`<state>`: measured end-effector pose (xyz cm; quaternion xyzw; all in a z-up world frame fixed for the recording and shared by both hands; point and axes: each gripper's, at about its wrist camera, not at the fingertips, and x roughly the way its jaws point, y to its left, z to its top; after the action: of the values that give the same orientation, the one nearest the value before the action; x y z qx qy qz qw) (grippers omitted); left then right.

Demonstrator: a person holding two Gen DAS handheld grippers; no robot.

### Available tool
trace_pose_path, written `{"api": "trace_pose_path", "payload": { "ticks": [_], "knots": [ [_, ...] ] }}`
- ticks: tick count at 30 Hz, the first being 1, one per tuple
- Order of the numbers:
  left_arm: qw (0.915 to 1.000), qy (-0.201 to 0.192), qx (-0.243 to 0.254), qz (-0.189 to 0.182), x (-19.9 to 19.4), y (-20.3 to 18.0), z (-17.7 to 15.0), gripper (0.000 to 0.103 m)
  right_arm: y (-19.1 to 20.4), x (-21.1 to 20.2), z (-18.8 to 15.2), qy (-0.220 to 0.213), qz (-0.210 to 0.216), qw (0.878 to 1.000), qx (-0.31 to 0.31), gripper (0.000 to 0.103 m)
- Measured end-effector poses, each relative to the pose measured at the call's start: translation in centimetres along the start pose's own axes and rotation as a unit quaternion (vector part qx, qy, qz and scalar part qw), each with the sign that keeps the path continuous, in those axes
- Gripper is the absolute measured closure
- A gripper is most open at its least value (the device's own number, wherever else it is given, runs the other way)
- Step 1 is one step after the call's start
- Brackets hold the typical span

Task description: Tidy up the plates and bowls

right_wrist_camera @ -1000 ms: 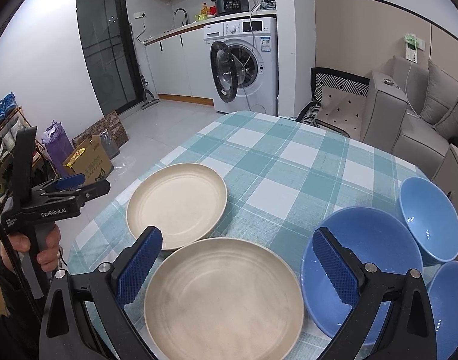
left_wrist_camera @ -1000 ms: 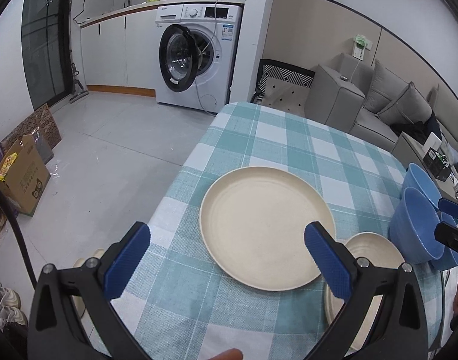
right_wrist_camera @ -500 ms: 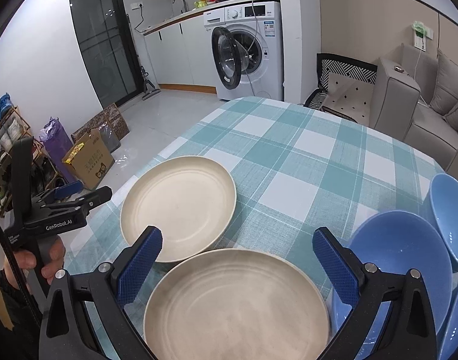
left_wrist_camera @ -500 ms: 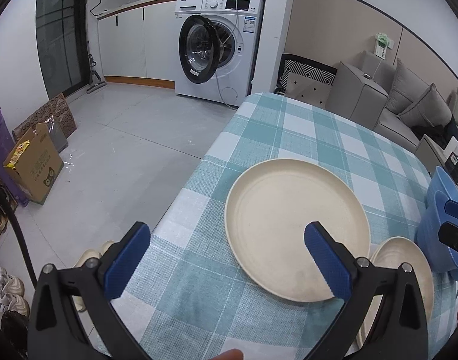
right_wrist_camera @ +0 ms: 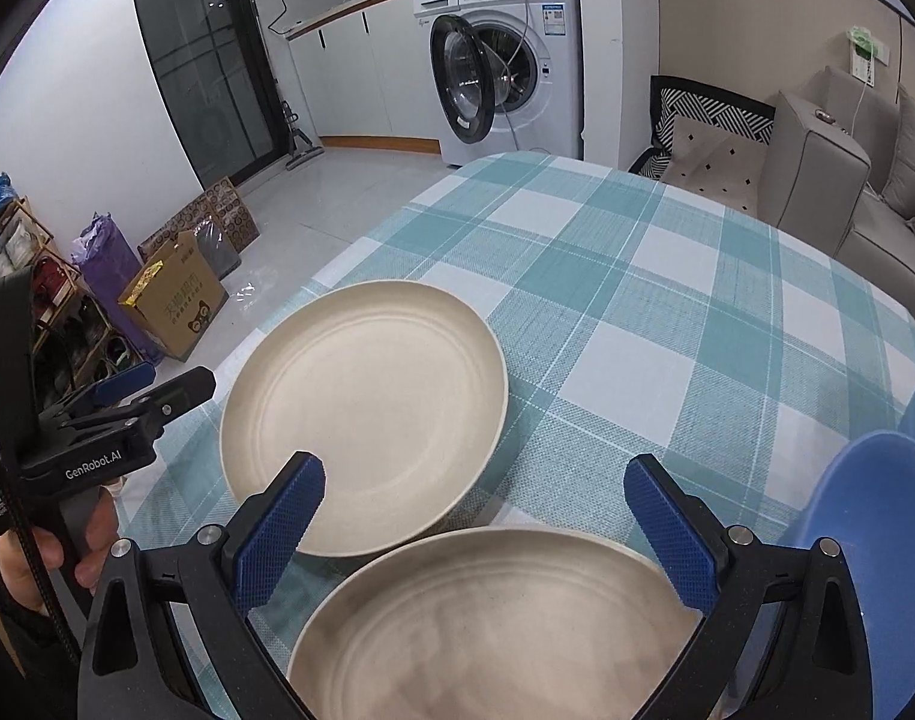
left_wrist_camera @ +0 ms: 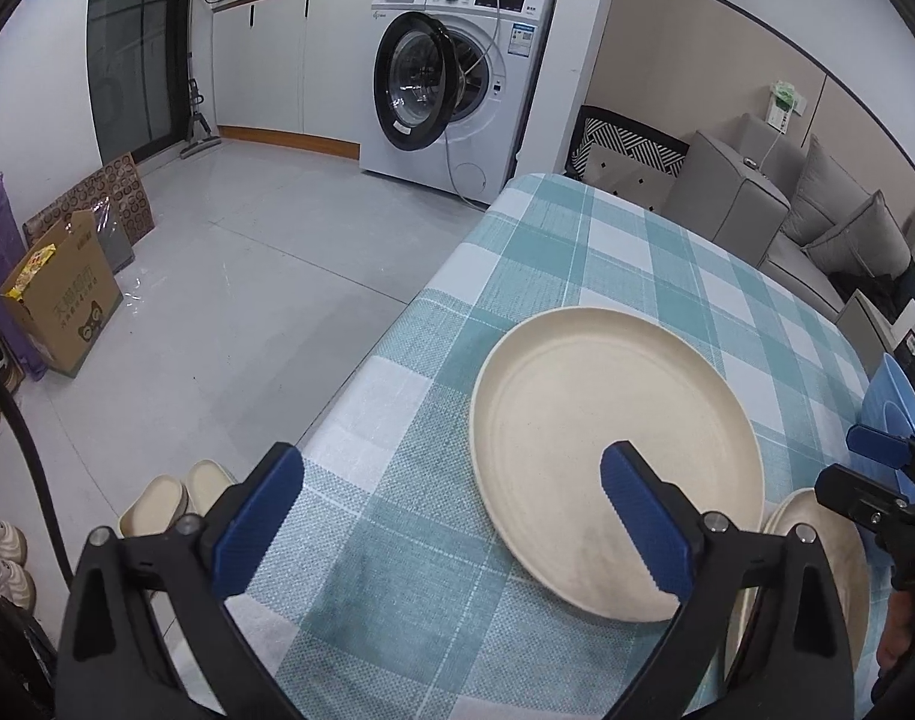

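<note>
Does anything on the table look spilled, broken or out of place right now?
Nothing stands out. Two cream plates, the far plate and the near plate, lie flat, empty and unchipped on the checked tablecloth. The blue bowls sit upright at the right edge.

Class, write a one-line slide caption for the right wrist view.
Open right gripper poised over two cream plates on a checked tablecloth.

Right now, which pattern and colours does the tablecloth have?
The tablecloth is checked, in teal-green and white squares. The right wrist view shows it best.
</note>
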<state>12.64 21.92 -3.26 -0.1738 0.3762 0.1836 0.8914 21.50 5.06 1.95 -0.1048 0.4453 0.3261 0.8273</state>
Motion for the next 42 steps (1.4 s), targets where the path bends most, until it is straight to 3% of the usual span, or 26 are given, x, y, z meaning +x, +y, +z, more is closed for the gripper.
{"api": "trace_pose_path", "payload": {
  "ticks": [20,23,25,36,42],
  "knots": [
    [0.9993,0.034,-0.013,0.002,3.3,0.8,-1.2,0.03,1.4,5.3,0.3,0.032,-0.024,0.999,-0.031,0.002],
    [0.9991,0.04,-0.015,0.004,3.6,0.9,-1.2,0.038,1.3,6.0,0.4,0.038,-0.026,0.998,-0.03,0.009],
    [0.9991,0.04,-0.015,0.007,3.7,0.9,-1.3,0.038,1.2,6.4,0.4,0.044,-0.022,0.998,-0.029,0.018],
    [0.999,0.042,-0.011,0.003,3.8,0.9,-1.5,0.046,0.6,7.2,0.4,0.051,-0.027,0.998,-0.028,0.041],
    [0.9991,0.042,0.004,-0.004,3.7,0.4,-1.7,0.051,0.4,7.3,0.2,0.048,-0.026,0.998,-0.028,0.061]
  ]
}}
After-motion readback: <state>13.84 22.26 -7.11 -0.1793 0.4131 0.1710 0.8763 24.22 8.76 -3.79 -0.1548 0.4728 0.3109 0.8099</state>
